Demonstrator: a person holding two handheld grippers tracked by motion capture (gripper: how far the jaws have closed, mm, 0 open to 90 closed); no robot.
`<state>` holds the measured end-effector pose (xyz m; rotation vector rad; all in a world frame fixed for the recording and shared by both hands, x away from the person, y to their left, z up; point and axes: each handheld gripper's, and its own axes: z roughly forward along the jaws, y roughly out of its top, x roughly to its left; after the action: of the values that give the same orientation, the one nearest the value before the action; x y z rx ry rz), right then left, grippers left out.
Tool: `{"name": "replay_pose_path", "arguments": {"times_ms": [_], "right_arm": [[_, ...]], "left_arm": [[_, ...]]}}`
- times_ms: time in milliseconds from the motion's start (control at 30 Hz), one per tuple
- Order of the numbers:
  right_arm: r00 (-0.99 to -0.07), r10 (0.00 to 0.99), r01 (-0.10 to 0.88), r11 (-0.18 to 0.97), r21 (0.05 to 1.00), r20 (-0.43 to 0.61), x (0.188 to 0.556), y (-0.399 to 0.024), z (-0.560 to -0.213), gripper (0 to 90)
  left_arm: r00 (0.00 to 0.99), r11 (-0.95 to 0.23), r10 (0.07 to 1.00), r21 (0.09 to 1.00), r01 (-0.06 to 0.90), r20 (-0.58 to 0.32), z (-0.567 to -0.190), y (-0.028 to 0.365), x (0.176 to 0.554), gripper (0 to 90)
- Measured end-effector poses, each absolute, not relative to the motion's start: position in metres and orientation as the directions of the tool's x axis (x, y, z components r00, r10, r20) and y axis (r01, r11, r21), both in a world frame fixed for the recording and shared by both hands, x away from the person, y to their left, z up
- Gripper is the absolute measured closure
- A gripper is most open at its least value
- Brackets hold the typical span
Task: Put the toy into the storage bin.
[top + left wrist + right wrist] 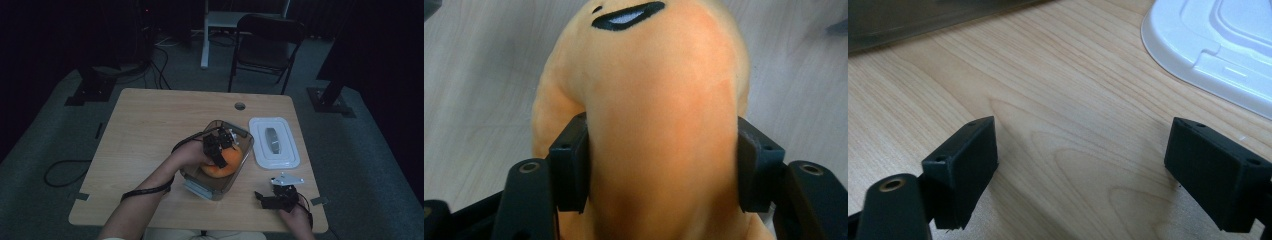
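An orange plush toy (226, 161) with a black stitched mark lies inside a clear plastic container (241, 133) at the middle of the table. My left gripper (219, 149) reaches down into the container, and its pads press on both sides of the orange plush toy (659, 100), which bulges out above them. In the left gripper view my left gripper (663, 165) has the toy filling the space between its jaws. My right gripper (279, 196) rests near the table's front right edge. Its jaws stand open over bare wood in the right gripper view (1080, 170).
The container's white lid (274, 142) lies flat on the table just right of the container, and its edge shows close ahead of my right gripper (1208, 45). The container wall (923, 20) is at that view's top left. A folding chair (267, 42) stands beyond the table.
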<state>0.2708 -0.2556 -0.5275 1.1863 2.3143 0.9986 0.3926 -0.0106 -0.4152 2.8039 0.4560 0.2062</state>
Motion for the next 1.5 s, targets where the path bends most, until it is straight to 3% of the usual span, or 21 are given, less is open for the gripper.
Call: {"name": "replay_pose_path", "arguments": {"times_ms": [300, 400, 500, 633, 733, 1200, 1500], "right_arm": [[-0.586, 0.810, 0.560, 0.400, 0.725, 0.006, 0.271, -0.256, -0.528, 13.3], [-0.586, 0.810, 0.561, 0.399, 0.725, 0.007, 0.271, -0.256, -0.528, 13.2], [-0.586, 0.810, 0.561, 0.399, 0.725, 0.007, 0.271, -0.256, -0.528, 13.3], [-0.586, 0.810, 0.561, 0.400, 0.725, 0.006, 0.271, -0.256, -0.528, 13.2], [-0.586, 0.811, 0.561, 0.399, 0.725, 0.007, 0.271, -0.256, -0.528, 13.3], [-0.586, 0.810, 0.559, 0.401, 0.726, 0.004, 0.271, -0.256, -0.528, 13.3], [-0.586, 0.810, 0.559, 0.401, 0.726, 0.005, 0.271, -0.256, -0.528, 13.3]], "left_arm": [[0.936, -0.895, 0.348, 0.312, 0.319, 0.042, -0.415, -0.009, 0.395, 18.0], [0.936, -0.892, 0.350, 0.321, 0.319, 0.043, -0.412, -0.008, 0.394, 17.8], [0.937, -0.889, 0.346, 0.331, 0.315, 0.038, -0.410, -0.005, 0.394, 10.0], [0.934, -0.877, 0.357, 0.355, 0.323, 0.031, -0.406, -0.001, 0.394, 10.0], [0.934, -0.876, 0.357, 0.353, 0.329, 0.017, -0.407, 0.001, 0.395, 0.8], [0.931, -0.859, 0.364, 0.396, 0.323, 0.031, -0.397, 0.010, 0.386, 1.4], [0.930, -0.814, 0.367, 0.482, 0.324, -0.005, -0.380, 0.025, 0.377, 1.4]]}}
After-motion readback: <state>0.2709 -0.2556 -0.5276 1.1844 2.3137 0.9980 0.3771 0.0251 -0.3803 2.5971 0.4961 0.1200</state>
